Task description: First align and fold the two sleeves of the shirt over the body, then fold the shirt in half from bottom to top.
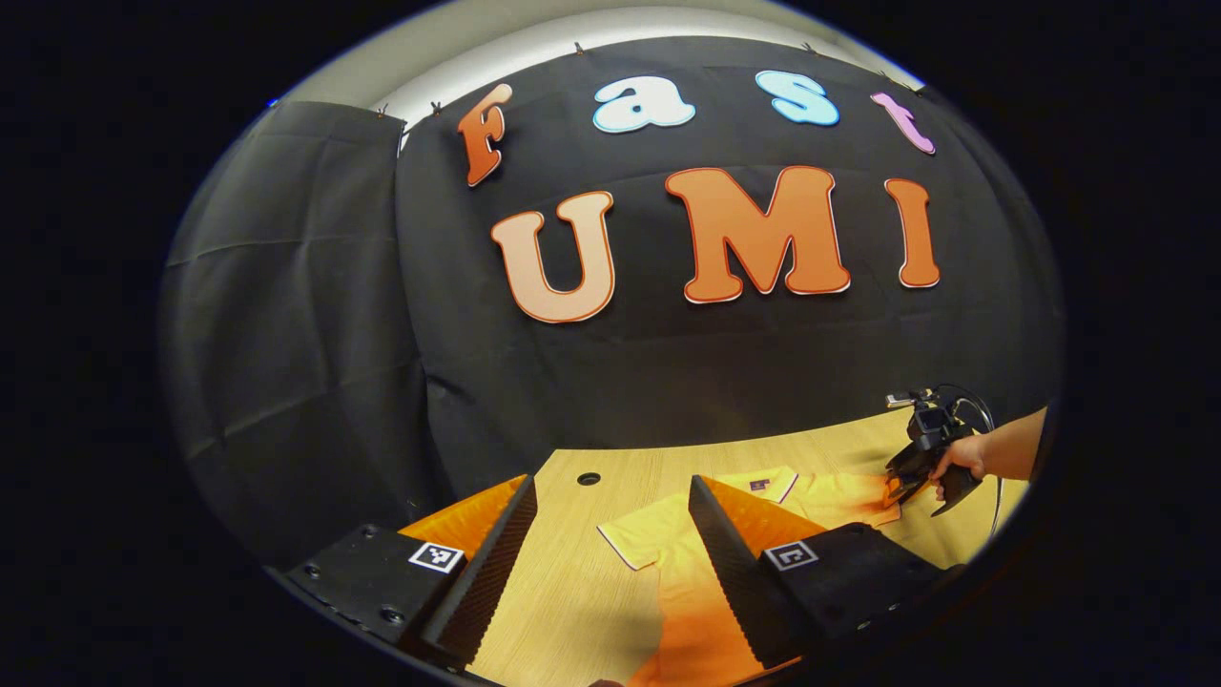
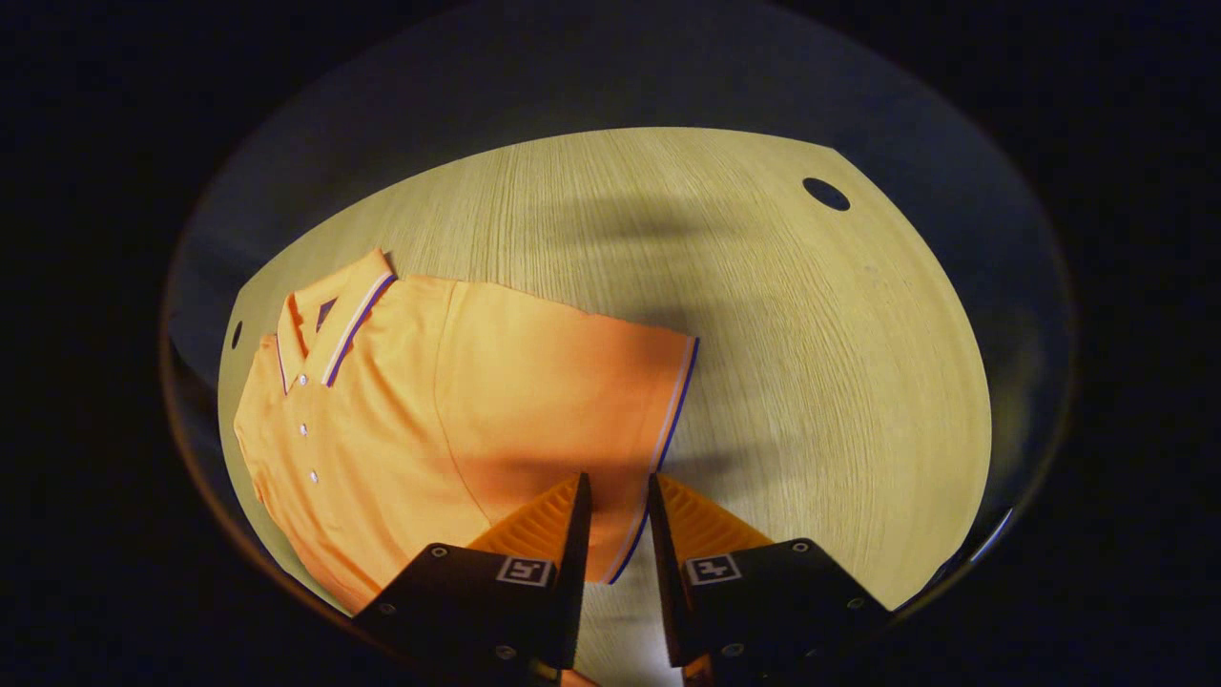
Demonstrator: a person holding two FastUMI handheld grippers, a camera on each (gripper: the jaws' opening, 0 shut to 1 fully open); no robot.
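Orange polo shirt (image 2: 401, 420) lies flat on the wooden tabletop (image 2: 763, 334), sleeve (image 2: 582, 401) spread out. Right tool (image 2: 615, 515) is narrowed around the sleeve's striped cuff; firm grip unclear. Left tool (image 1: 610, 534) hangs wide apart above the shirt.

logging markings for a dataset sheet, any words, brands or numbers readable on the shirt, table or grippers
Nothing readable.
Neck label inside the orange polo shirt collar: too small to read.
Square tag on the left gripper: a black-and-white pattern, no words.
Square tag on the right gripper: the same kind of pattern, no words.
Wooden table: no text.
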